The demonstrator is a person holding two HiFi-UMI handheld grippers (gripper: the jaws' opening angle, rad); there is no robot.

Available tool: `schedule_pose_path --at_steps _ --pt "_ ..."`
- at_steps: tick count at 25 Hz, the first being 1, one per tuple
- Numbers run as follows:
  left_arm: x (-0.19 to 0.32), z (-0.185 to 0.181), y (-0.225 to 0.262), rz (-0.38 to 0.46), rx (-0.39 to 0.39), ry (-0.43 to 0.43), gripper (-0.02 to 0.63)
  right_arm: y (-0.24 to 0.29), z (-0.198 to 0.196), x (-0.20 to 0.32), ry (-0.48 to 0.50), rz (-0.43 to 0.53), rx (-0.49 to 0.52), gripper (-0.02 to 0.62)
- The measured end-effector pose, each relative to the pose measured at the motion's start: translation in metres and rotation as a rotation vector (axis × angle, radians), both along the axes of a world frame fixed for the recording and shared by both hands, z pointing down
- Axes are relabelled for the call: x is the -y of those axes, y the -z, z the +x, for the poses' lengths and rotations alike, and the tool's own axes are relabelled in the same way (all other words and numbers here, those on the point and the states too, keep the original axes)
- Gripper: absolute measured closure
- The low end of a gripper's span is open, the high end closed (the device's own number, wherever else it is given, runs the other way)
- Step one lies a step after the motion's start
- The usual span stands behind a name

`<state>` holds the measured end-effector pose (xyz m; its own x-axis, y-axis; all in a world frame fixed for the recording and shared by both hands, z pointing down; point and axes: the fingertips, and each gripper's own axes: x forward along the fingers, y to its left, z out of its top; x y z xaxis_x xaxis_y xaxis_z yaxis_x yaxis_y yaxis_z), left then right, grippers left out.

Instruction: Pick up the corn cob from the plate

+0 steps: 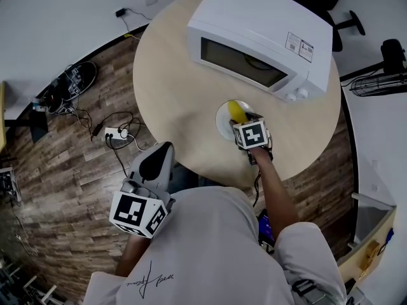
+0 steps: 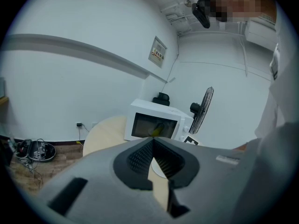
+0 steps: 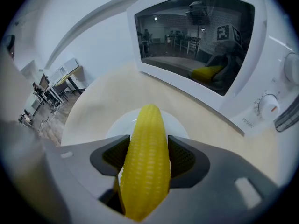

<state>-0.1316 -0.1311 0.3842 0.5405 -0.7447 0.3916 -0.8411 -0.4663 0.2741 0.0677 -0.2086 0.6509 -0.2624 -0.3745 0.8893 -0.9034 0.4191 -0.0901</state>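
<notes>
Before microwave [image 1: 261,37] | right tongs [image 3: 148,155] clamp corn cob [image 3: 149,125] | plate [image 1: 220,122] beneath, maybe touching

White microwave [image 1: 254,24], round table [image 1: 170,94], fan [image 2: 203,107]

In the head view the right hand-held gripper [image 1: 244,124] covers most of the corn cob [image 1: 236,110] and plate [image 1: 222,121].

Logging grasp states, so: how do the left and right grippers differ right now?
The right gripper is clamped on the corn cob; the left gripper has its jaws meeting at the tips, empty. The right gripper is over the plate on the table; the left gripper hangs beside the table, off its edge. Both carry a marker cube.
</notes>
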Motion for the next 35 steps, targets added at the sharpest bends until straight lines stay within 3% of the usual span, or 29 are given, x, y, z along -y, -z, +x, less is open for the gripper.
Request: schedule_pose_path --at_steps 35 --pt "-0.022 0.011 0.012 0.043 -0.007 0.002 0.607 0.037 0.006 -0.015 -0.053 0.078 0.094 0.327"
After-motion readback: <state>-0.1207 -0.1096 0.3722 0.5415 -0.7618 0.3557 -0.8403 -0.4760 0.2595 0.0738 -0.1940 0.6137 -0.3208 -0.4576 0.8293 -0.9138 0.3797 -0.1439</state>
